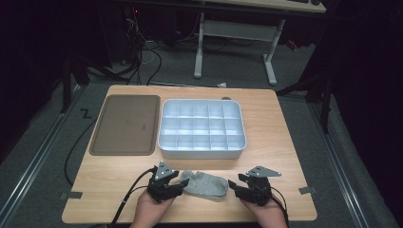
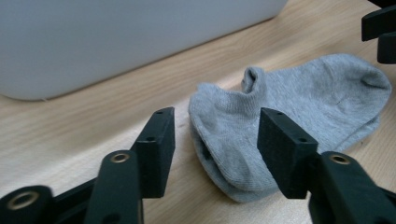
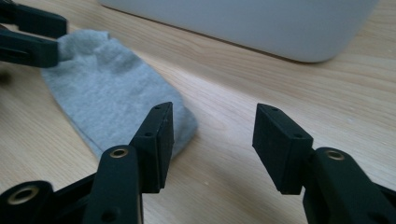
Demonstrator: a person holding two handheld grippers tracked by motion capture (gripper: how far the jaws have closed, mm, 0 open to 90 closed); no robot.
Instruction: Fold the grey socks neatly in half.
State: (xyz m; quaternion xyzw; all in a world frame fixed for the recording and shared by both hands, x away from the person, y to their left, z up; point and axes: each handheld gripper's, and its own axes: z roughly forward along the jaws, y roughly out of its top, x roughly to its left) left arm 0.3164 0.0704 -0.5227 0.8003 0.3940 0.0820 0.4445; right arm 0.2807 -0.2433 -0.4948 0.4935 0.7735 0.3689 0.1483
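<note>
Item: grey sock (image 1: 205,185), flat on worktop (image 1: 280,156), near edge, just before compartment tray (image 1: 202,128).
Left tool (image 1: 179,183): jaws spread, cuff end between them, not pinched.
Right tool (image 1: 234,184): jaws spread, at toe end, nothing between.
Advice: seat cuff deep between left jaws before closing; right tool take toe squarely.
Unclear: sock's underside hidden; brown tray (image 1: 126,124) far left, surface dim.

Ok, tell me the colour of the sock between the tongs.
Plain light grey sock, clearest in the left gripper view.
</note>
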